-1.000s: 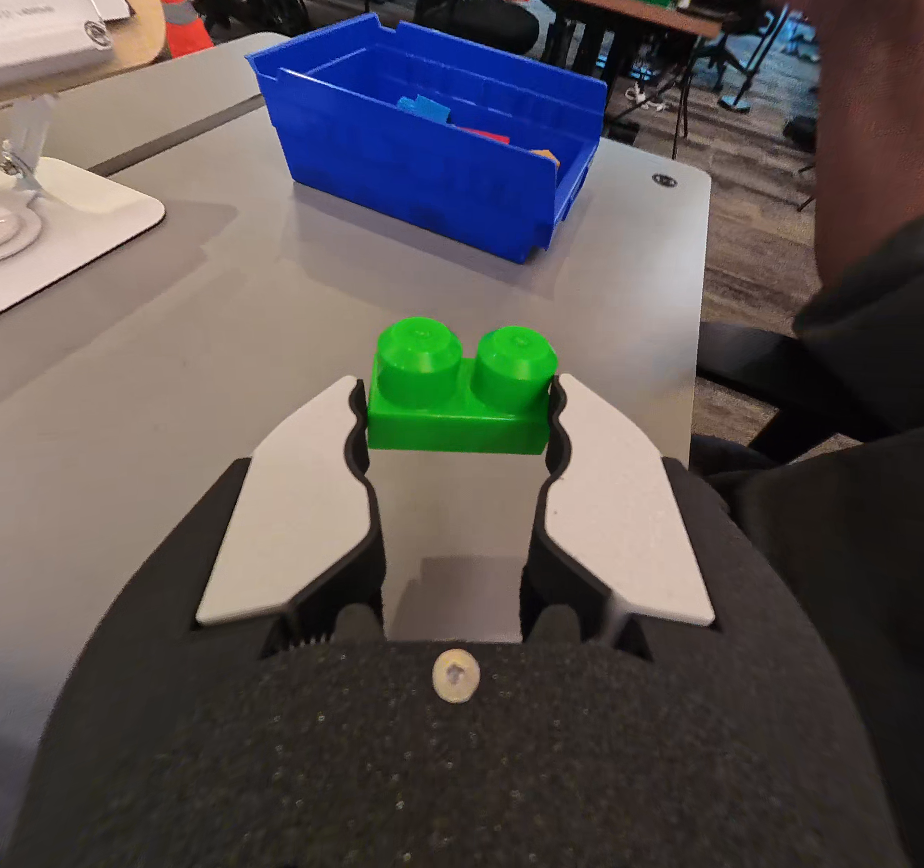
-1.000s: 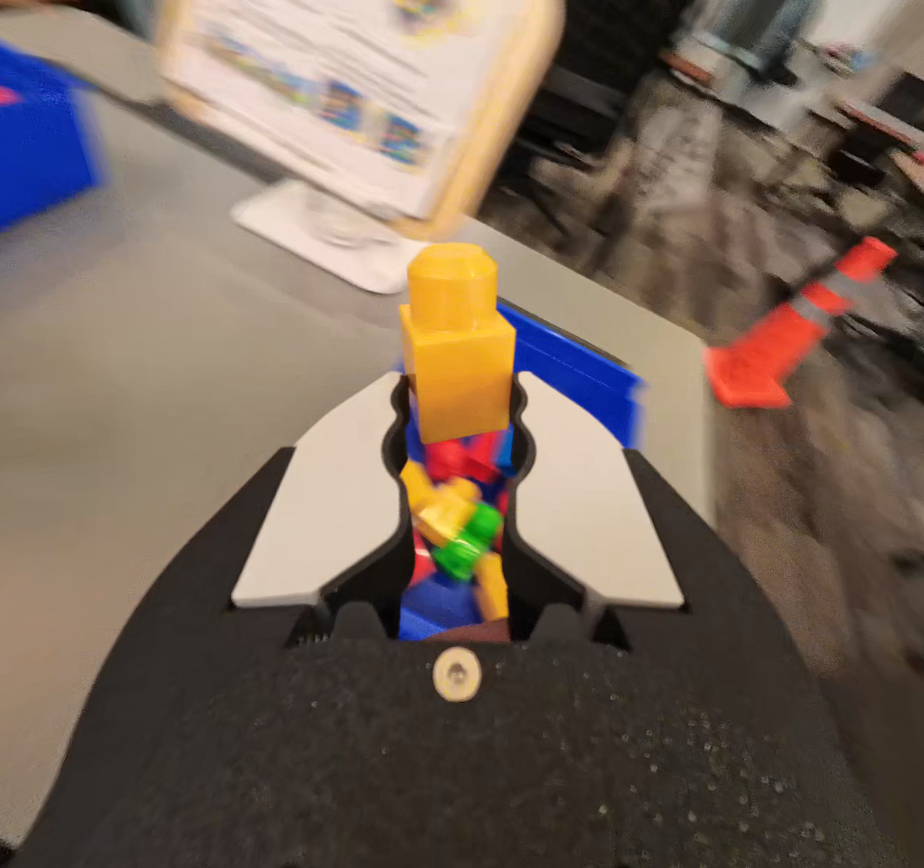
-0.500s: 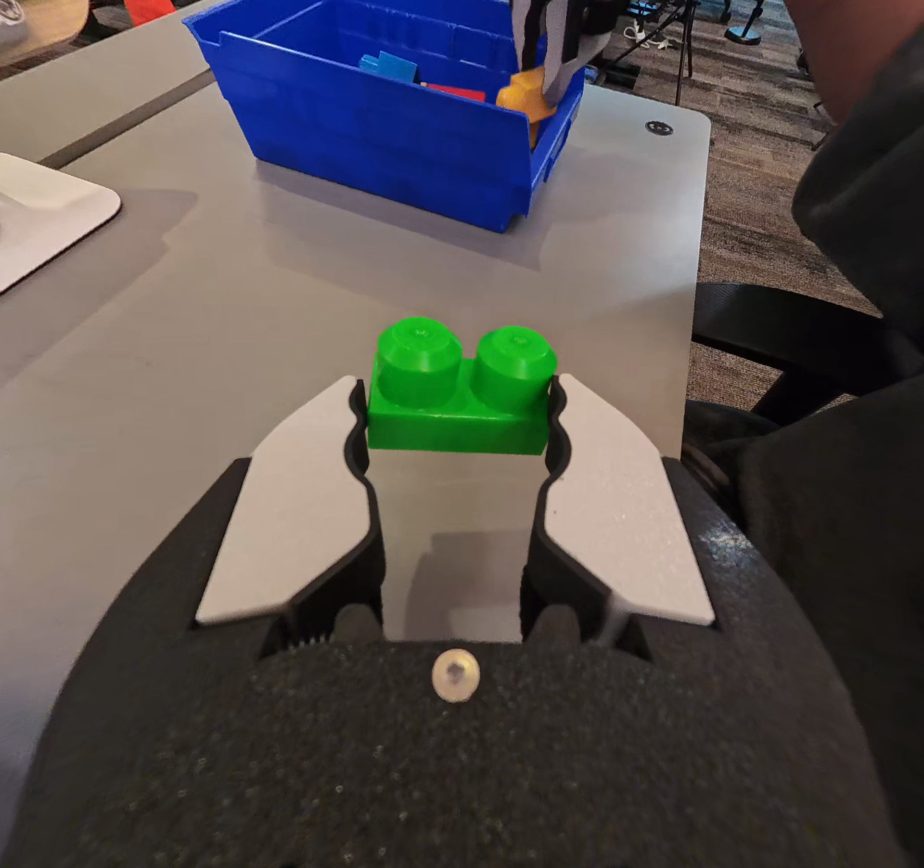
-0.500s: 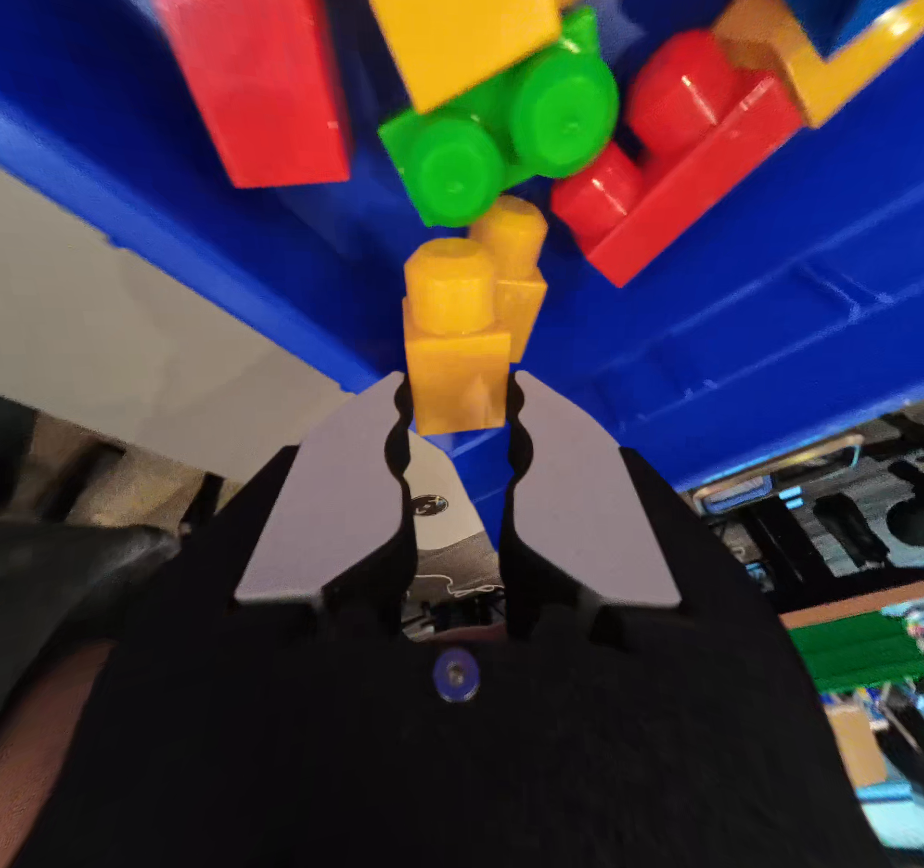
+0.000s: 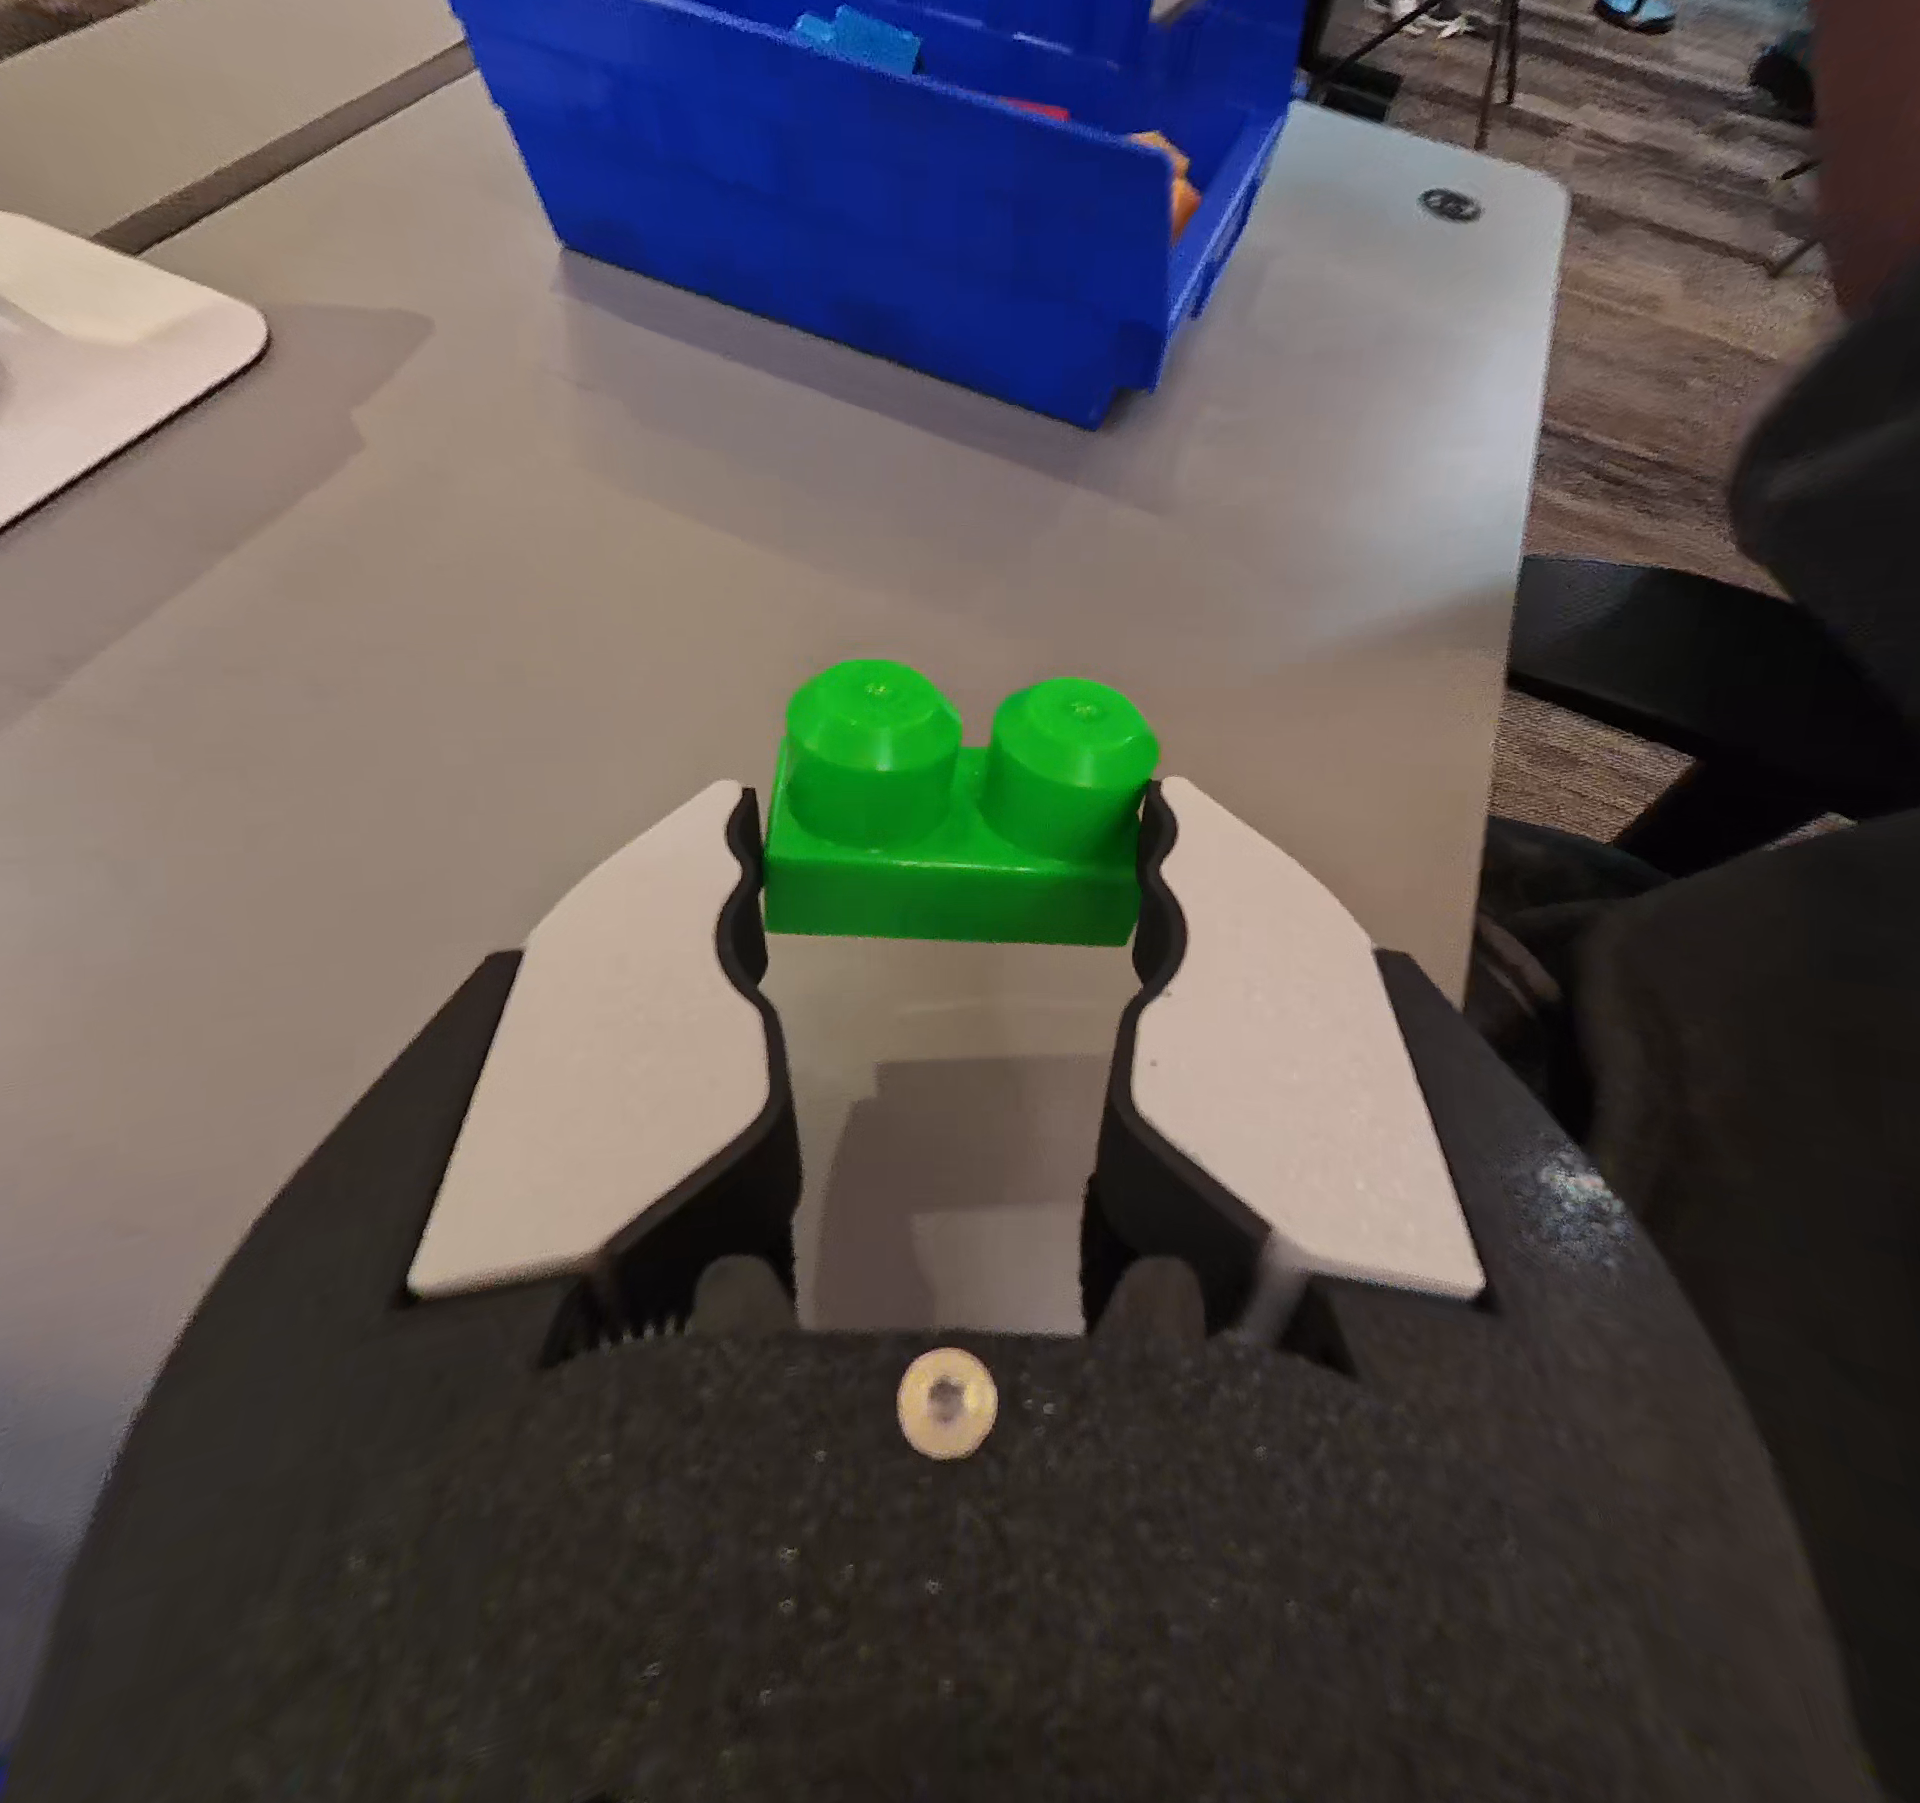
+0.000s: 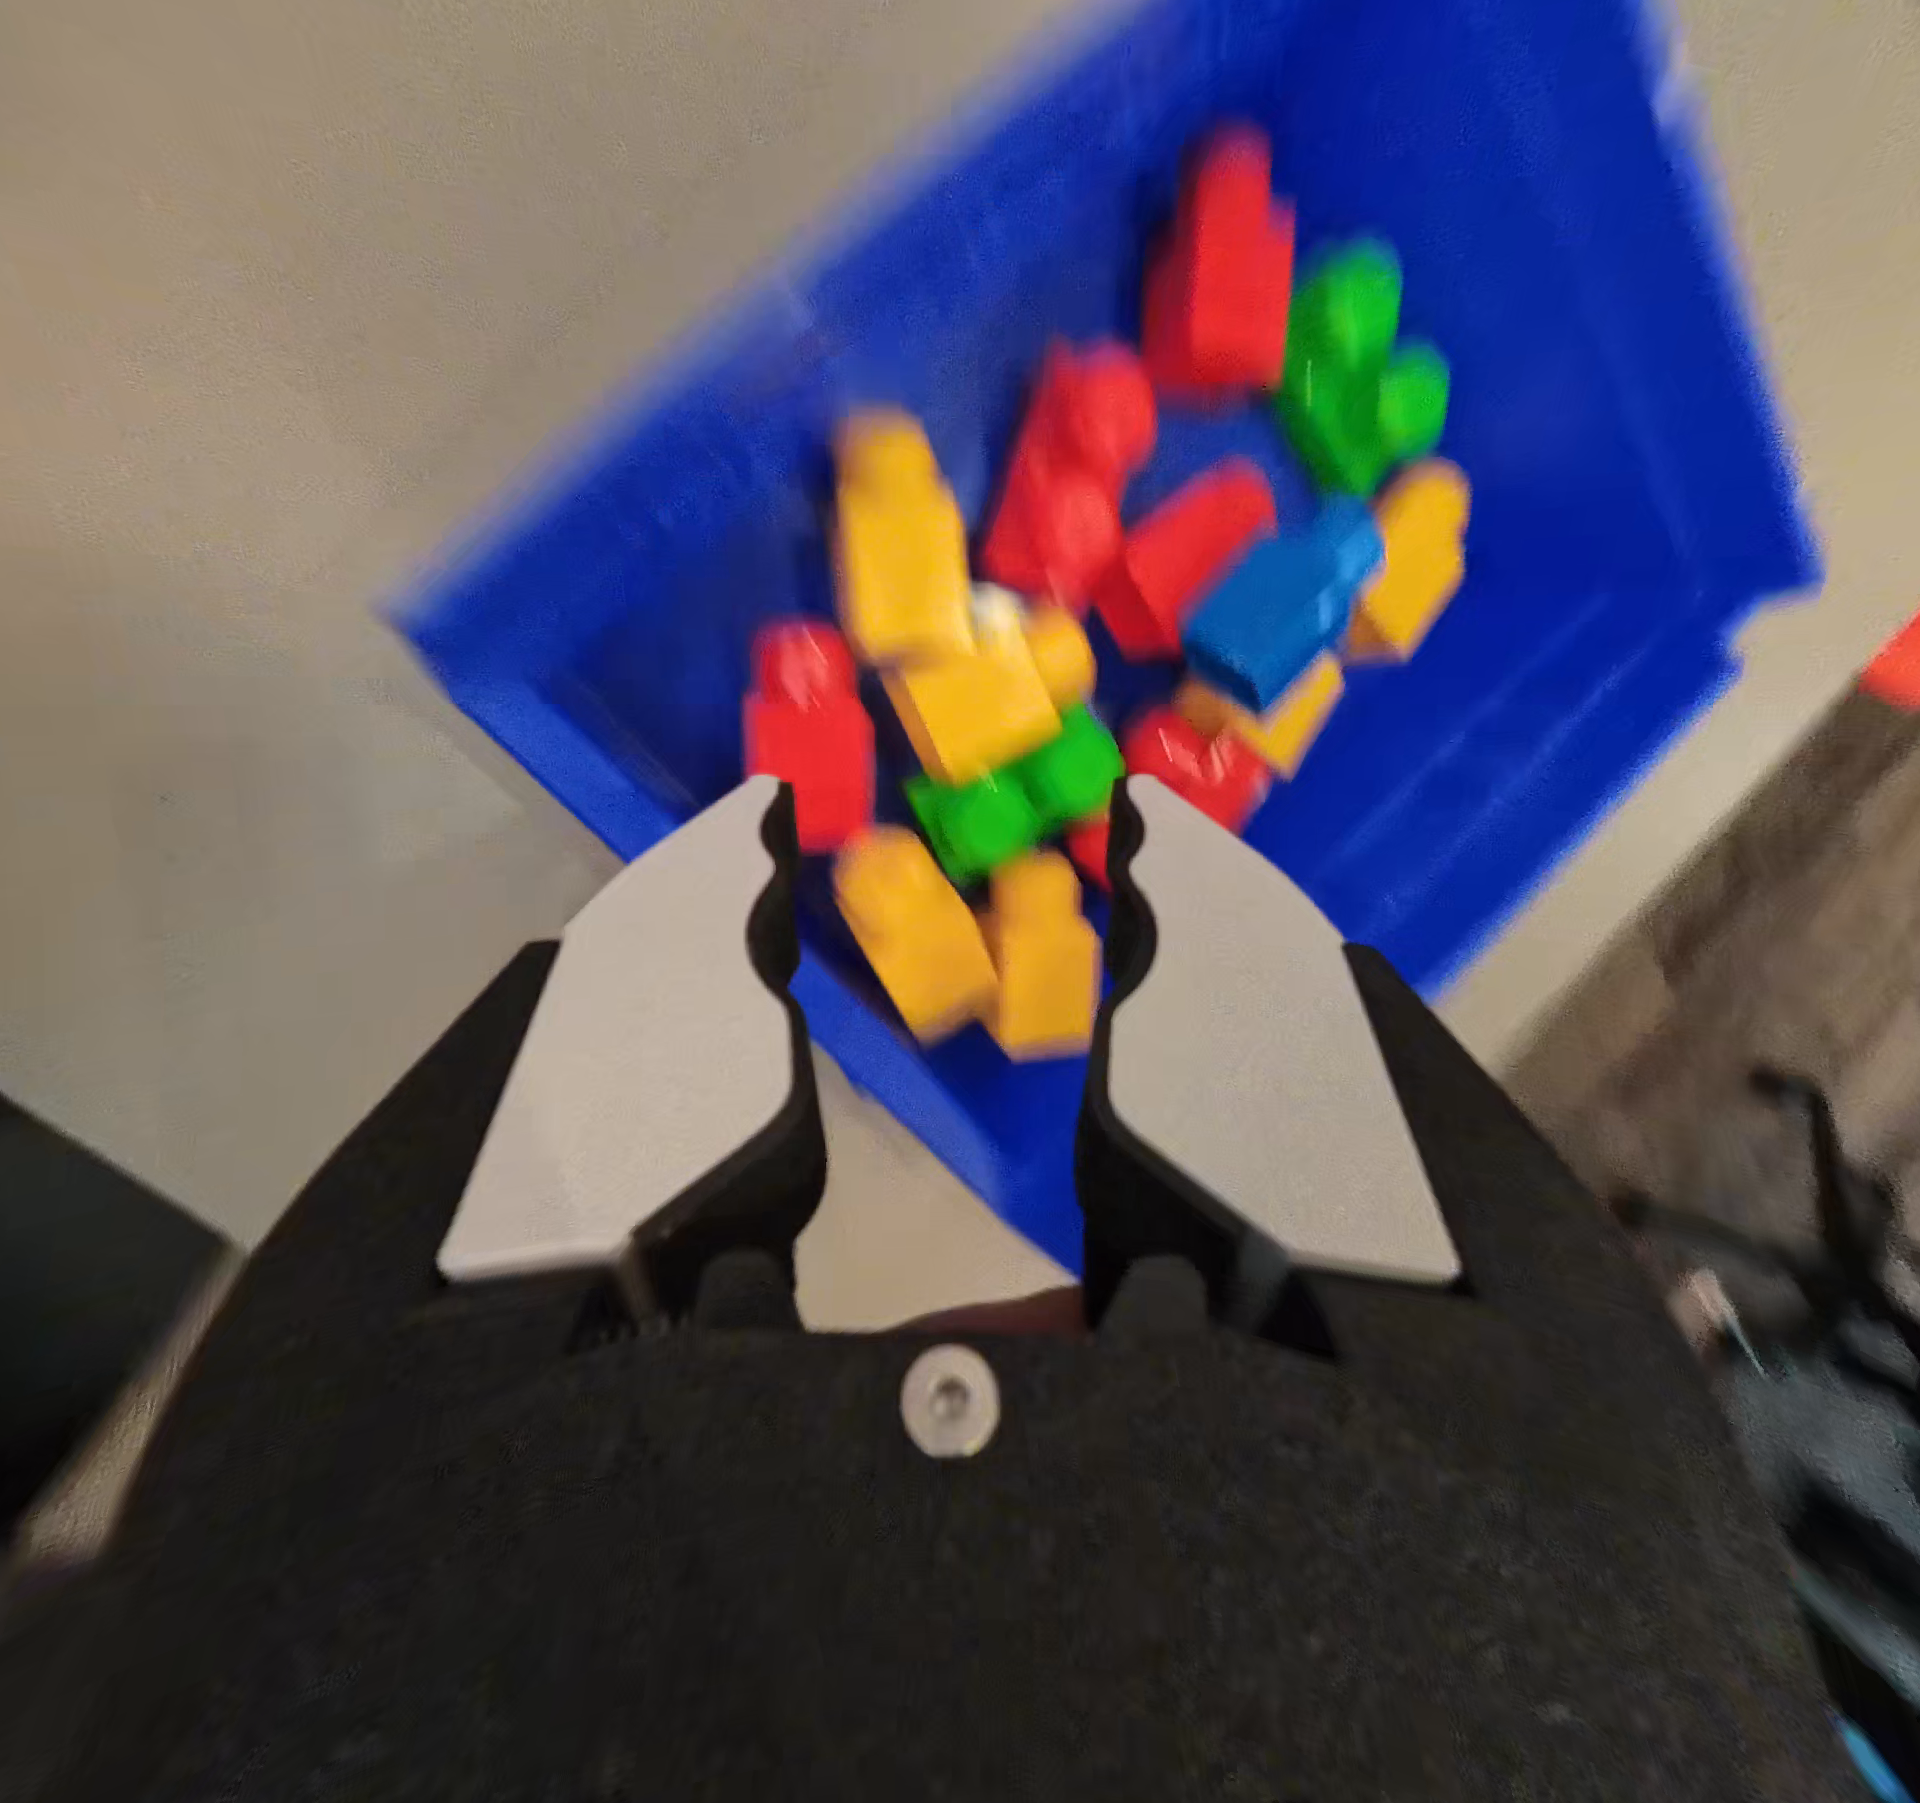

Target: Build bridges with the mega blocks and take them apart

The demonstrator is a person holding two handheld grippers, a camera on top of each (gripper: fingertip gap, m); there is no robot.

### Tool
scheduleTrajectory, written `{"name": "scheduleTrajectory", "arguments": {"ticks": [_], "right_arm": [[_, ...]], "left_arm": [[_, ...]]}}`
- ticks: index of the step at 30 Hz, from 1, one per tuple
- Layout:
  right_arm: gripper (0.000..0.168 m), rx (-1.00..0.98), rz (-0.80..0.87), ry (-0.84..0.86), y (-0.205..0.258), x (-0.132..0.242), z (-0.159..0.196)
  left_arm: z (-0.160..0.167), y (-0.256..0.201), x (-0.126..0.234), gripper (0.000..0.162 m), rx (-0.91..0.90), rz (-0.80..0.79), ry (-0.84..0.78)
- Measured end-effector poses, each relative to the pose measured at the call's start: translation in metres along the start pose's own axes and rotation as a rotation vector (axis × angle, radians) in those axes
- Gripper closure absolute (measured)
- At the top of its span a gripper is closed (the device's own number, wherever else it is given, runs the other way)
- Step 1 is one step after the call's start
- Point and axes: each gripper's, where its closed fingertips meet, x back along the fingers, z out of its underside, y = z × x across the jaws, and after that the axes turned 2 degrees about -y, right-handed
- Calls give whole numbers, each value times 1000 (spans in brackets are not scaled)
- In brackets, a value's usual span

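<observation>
Green block (image 5: 951, 844) with 2 studs: clamped end to end in left gripper (image 5: 951, 870), upright over near part of grey table (image 5: 520, 558). Best carried level to blue bin (image 5: 862, 164), far side. Right gripper (image 6: 951, 849): spread, empty, above bin's loose blocks (image 6: 1091, 631).

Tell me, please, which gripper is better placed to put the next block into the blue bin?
Probably the left. The left gripper is shut on the green block, above the table, in front of the blue bin. The right gripper is open and empty above the bin.
</observation>
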Motion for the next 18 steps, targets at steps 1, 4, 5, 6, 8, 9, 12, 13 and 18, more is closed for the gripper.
{"name": "scheduleTrajectory", "arguments": {"ticks": [1, 4, 5, 6, 8, 9, 12, 13, 18], "right_arm": [[112, -22, -9, -159, 21, 3, -21], [114, -72, -228, -562, 125, 8, -67], [116, -117, -315, -655, 158, 8, -74], [116, -175, -403, -736, 189, 8, -80], [118, -291, -490, -819, 227, 5, -83], [119, -323, -526, -824, 240, 6, -82], [128, -425, -579, -900, 251, 16, -81], [128, -455, -617, -905, 254, 17, -79], [128, -482, -632, -892, 247, 13, -72]], "left_arm": [[3, 3, -2, 93, 8, -16, 11], [17, 17, -12, 93, 0, -89, 83], [23, 23, -16, 93, -11, -128, 122], [29, 31, -21, 93, -21, -166, 164], [41, 44, -31, 93, -40, -232, 257], [46, 48, -36, 93, -51, -251, 295], [49, 52, -48, 94, -78, -272, 331], [47, 51, -51, 94, -80, -274, 330], [44, 50, -57, 94, -120, -294, 342]]}}
